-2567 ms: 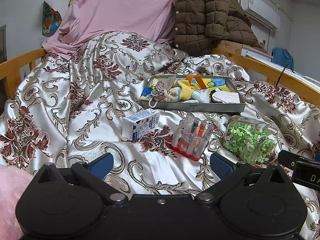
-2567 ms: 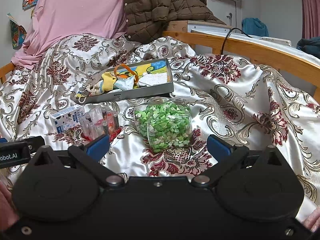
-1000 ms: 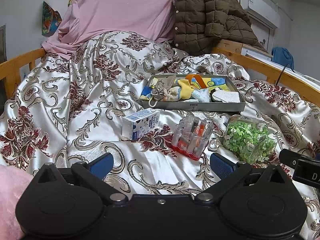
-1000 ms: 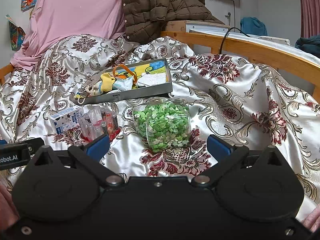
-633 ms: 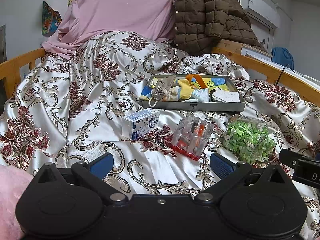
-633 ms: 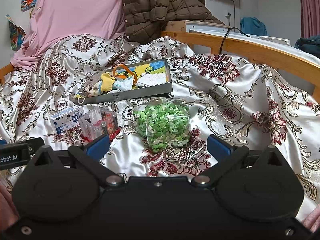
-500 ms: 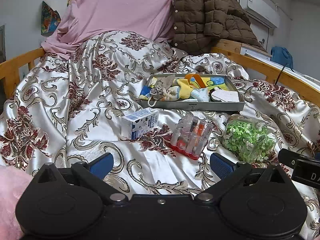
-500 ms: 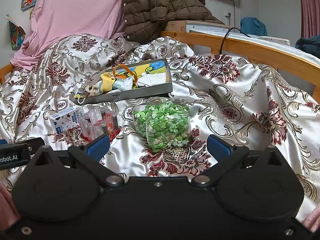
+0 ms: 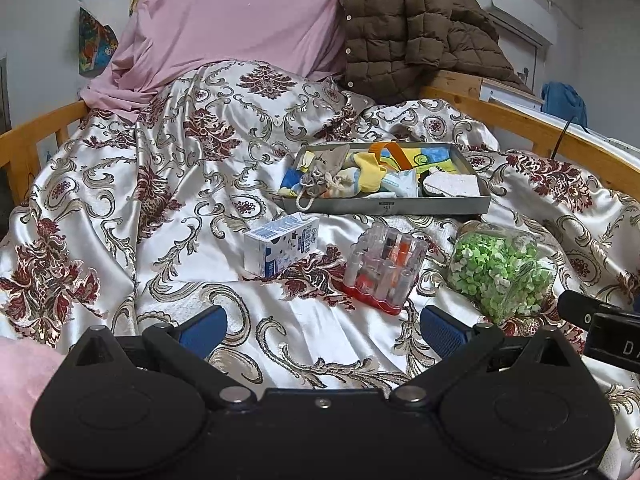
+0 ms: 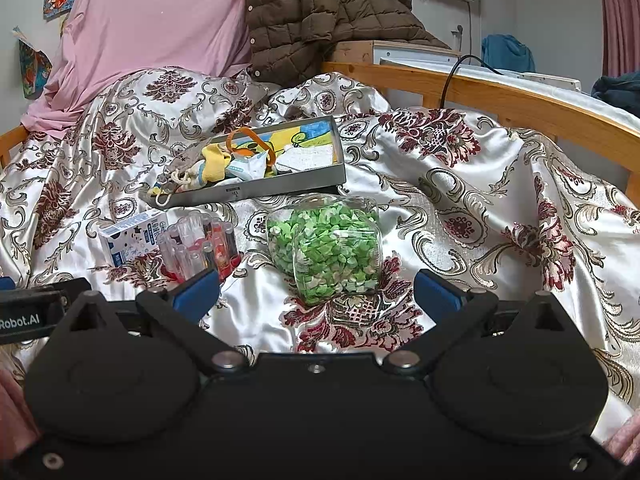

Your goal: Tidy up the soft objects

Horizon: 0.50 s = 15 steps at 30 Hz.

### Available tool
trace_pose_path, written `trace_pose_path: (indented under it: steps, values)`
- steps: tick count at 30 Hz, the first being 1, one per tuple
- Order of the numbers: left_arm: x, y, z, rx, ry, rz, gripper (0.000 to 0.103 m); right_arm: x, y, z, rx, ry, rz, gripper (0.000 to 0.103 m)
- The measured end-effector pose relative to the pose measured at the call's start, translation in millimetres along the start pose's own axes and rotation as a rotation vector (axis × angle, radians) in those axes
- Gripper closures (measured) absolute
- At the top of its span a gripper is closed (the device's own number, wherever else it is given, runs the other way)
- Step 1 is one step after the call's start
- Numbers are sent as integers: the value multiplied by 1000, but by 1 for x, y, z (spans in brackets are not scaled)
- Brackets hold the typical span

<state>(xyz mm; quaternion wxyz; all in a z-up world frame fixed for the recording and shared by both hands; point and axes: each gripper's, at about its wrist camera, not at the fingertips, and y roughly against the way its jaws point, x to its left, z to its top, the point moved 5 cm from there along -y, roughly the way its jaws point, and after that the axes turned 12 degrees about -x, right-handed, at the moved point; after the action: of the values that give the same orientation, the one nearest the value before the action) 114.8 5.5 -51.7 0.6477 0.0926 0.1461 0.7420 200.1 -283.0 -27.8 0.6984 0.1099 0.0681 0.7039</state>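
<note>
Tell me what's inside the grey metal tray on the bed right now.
The grey metal tray holds a grey drawstring pouch, yellow cloth, an orange strap, a pale packet and a white pad. Whatever lies underneath them is covered.

Home bedroom: wooden-railed bed (image 9: 520,128), satin bedspread (image 9: 168,184).

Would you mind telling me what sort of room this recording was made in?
Most likely a bedroom: a bed with a wooden rail and satin bedspread, a pink pillow at its head, and an air conditioner on the wall.
</note>
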Motion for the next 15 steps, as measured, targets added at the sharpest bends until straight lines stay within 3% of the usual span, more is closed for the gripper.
trace_pose_path:
  steps: [15]
  values:
    - [-1,0,1,6,-4,0,1,0,0,-1,3,1,1,1]
